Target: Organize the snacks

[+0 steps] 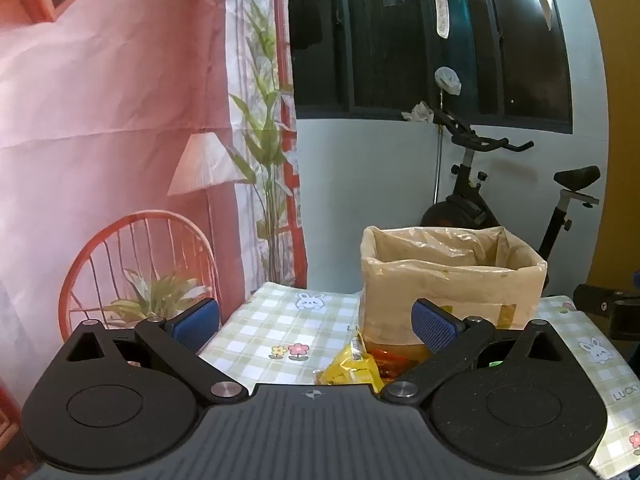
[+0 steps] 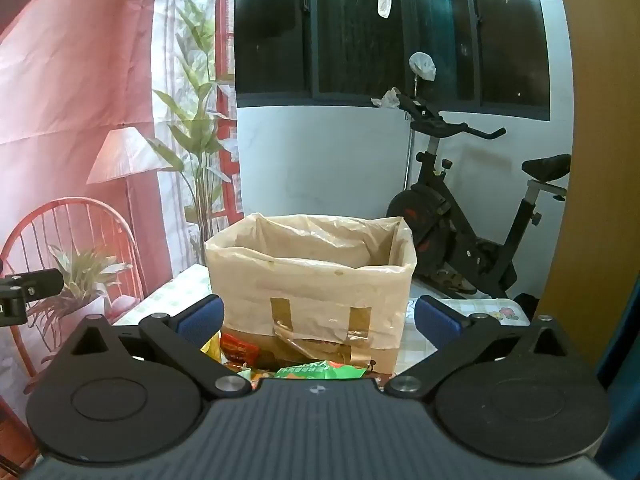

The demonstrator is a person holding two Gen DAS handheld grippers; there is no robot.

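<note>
A cardboard box lined with a beige plastic bag [image 1: 452, 276] stands open on the checked tablecloth [image 1: 280, 320]; it also shows in the right wrist view [image 2: 312, 280]. A yellow snack packet [image 1: 352, 368] and a red one [image 1: 390, 362] lie in front of the box. In the right wrist view a red packet [image 2: 240, 350] and a green packet [image 2: 320, 371] lie at the box's foot. My left gripper [image 1: 316, 322] is open and empty, above the packets. My right gripper [image 2: 318, 320] is open and empty, facing the box front.
A black exercise bike [image 2: 460, 216] stands behind the table by the white wall. A printed pink backdrop [image 1: 100, 140] with a chair and plants hangs on the left. Part of the other gripper shows at the right edge [image 1: 608, 308] of the left wrist view.
</note>
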